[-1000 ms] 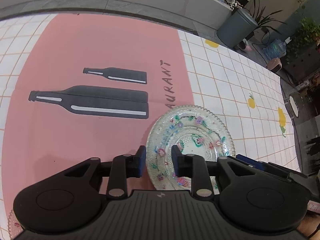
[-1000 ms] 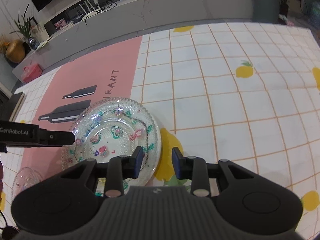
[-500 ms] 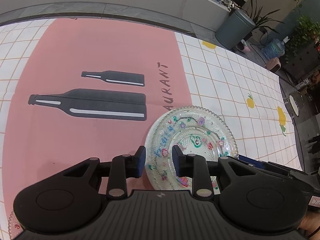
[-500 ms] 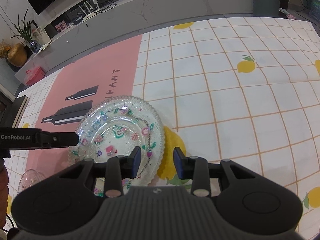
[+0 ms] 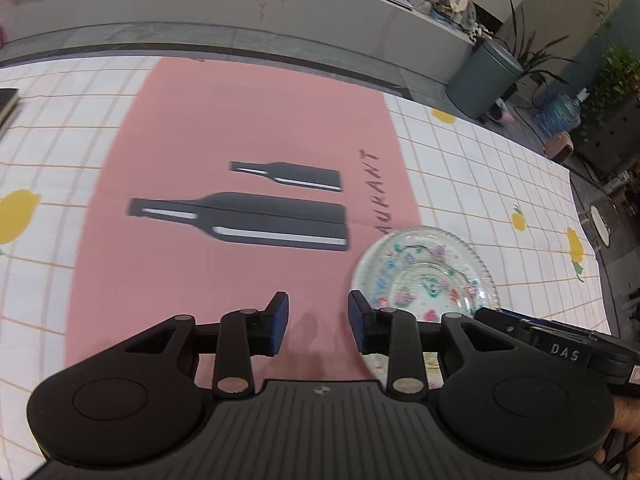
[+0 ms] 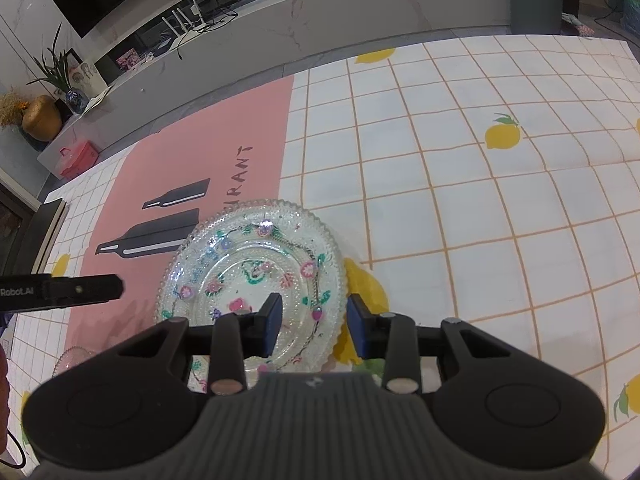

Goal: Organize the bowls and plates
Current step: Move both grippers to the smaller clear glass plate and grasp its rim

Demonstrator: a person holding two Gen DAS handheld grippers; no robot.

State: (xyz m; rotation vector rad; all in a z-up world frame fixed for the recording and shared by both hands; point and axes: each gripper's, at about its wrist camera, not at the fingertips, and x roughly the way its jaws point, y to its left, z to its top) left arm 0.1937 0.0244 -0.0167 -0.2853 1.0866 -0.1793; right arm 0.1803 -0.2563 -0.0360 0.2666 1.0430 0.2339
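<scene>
- The left gripper [image 5: 318, 322] hangs over the pink panel of the tablecloth [image 5: 200, 288]. Its jaws are opening, with only bare cloth between the blue pads; it grasps nothing.
- The glass plate [image 6: 256, 280], clear with a beaded rim and painted flowers, lies flat on the tabletop where the pink panel meets the white checked part. In the left wrist view it sits to the right of the left gripper, partly hidden behind that gripper's right finger.
- The right gripper [image 6: 314, 326] is poised over the near right edge of the glass plate. Its left pad is over the plate's inside and its right pad is just beyond the rim, above a printed lemon [image 6: 364, 284]. The rim lies between the jaws, but the pads do not press on it: the jaws stand apart, released.
- In the right wrist view one finger of the left gripper reaches in from the left and ends short of the plate's left rim.
- A small pink glass dish [image 6: 72, 358] shows at the near left of the cloth, mostly hidden by the right gripper's body.
- Two black printed bottles [image 5: 240, 218] lie on the pink panel, beyond the left gripper.
</scene>
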